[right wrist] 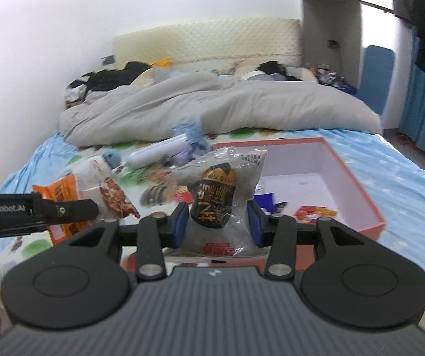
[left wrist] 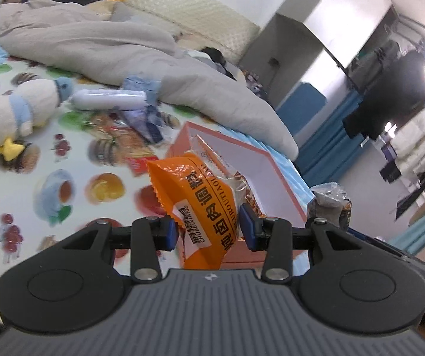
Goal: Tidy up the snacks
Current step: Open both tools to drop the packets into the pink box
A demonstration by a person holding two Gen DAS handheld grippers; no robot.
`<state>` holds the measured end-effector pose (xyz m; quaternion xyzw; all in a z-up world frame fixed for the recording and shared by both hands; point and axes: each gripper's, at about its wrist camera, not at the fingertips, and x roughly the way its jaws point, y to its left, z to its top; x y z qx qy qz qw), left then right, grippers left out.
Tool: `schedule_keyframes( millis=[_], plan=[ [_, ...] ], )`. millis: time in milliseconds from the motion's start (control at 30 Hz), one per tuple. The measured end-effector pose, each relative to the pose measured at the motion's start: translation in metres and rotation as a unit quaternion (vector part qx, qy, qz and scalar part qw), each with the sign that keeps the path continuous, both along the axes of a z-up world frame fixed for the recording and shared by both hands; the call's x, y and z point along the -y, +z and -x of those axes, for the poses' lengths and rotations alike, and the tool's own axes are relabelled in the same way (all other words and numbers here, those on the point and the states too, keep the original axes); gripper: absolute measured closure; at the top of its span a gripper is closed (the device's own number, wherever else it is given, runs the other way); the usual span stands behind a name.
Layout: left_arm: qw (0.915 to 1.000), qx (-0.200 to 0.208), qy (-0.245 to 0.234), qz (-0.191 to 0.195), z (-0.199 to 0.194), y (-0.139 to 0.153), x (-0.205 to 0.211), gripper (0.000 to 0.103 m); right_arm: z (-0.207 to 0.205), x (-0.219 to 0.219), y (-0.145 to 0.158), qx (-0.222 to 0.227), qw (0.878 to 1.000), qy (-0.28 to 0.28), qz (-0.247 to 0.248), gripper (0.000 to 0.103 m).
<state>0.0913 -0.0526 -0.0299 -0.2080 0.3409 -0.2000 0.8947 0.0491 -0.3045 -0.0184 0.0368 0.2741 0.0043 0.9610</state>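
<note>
Left gripper clamped on an orange snack packet above the patterned bedsheet, right gripper pinching a grey snack bag, both raised beside the open pink box, grey duvet behind

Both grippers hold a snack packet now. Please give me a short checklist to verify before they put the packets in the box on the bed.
1. Left gripper shut on the orange packet: ok.
2. Right gripper shut on the grey packet: ok.
3. Pink box open, no lid: ok.
4. Free room on the box floor: ok; only a few small packets lie there.
5. Grippers apart from each other: ok.
6. Packets already above the box: cannot tell.
</note>
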Motion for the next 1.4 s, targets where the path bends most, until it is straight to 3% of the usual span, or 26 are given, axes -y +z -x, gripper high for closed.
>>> schedule_keyframes(
  millis=[267, 567, 1000, 1300, 1400],
  plan=[
    [0.9988, -0.008, -0.041, -0.024, -0.023, 0.011, 0.058, 0.056, -0.009, 0.045, 0.002, -0.009, 0.999, -0.038, -0.005, 0.058],
    [0.9954, -0.036, -0.072, -0.051, -0.074, 0.000, 0.118, 0.056, -0.045, 0.093, -0.021, -0.035, 0.997, -0.069, -0.021, 0.058],
    [0.9866, -0.080, -0.111, -0.088, -0.174, -0.052, 0.190, 0.056, -0.124, 0.150, -0.077, -0.098, 0.991, -0.082, -0.035, 0.057],
    [0.9777, -0.110, -0.139, -0.113, -0.215, -0.089, 0.222, 0.056, -0.165, 0.160, -0.119, -0.160, 0.985, -0.050, -0.044, 0.057],
    [0.9767, -0.119, -0.132, -0.120, -0.221, -0.096, 0.224, 0.052, -0.170, 0.162, -0.125, -0.170, 0.983, -0.056, -0.047, 0.055]
  ],
)
